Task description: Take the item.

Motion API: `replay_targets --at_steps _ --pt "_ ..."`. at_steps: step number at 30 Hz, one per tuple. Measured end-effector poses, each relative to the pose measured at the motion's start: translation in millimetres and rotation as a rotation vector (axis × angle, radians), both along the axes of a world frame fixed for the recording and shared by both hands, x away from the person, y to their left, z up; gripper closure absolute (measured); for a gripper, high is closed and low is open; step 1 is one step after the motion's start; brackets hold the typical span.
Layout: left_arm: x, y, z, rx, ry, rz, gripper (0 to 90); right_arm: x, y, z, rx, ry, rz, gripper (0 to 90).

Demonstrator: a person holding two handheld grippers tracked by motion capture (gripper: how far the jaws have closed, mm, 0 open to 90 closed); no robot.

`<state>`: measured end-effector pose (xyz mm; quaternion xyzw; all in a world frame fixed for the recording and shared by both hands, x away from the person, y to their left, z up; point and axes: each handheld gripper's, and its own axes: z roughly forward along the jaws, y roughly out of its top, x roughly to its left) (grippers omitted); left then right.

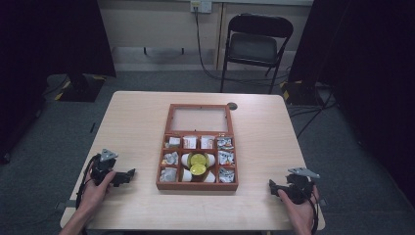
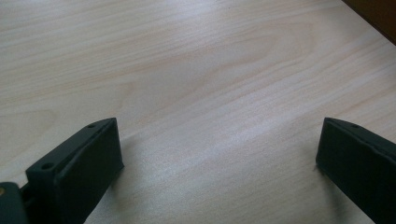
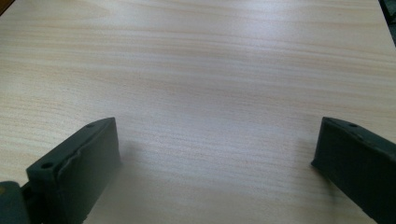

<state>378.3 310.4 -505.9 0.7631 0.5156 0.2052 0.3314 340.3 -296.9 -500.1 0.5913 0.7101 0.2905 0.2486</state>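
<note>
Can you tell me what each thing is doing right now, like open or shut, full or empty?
Brown wooden box with compartments: lid open, laid back flat; compartments filled.
Yellow-lidded round jar: lying in the box's middle compartment, lid on.
Left gripper: jaws open, holding nothing, resting near the table.
Right gripper: jaws open wide, holding nothing.
Black folding chair: unfolded, nobody on it.
</note>
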Motion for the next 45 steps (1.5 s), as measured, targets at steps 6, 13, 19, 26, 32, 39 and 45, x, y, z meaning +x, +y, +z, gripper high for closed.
replay_targets --at_steps 6,13,19,26,32,39,45 --pt "0.1 -0.1 -0.1 -0.001 -0.001 0.001 0.0 -1.2 -0.1 0.6 0.002 -0.006 -0.015 3.3" --pt "0.3 0.4 0.3 0.007 0.002 -0.006 0.0 -1.6 -1.5 7.6 0.043 -0.004 0.012 15.4" --pt "0.3 0.6 0.4 0.010 0.004 -0.008 0.0 -3.8 0.4 13.5 0.067 -0.022 0.033 19.3" --pt "0.5 0.2 0.3 0.007 0.002 -0.006 0.0 -5.3 9.3 21.7 0.082 -0.041 0.104 25.7" --pt "0.7 -0.1 0.1 0.006 0.001 -0.004 0.0 -6.6 18.2 28.3 0.086 -0.054 0.152 30.8" --pt "0.7 -0.1 0.1 0.007 0.000 -0.004 0.0 -6.6 32.4 39.8 0.110 -0.075 0.222 36.7" --pt "0.9 -0.2 0.2 0.006 0.002 -0.005 0.0 -2.0 47.1 48.1 0.100 -0.088 0.280 39.3"
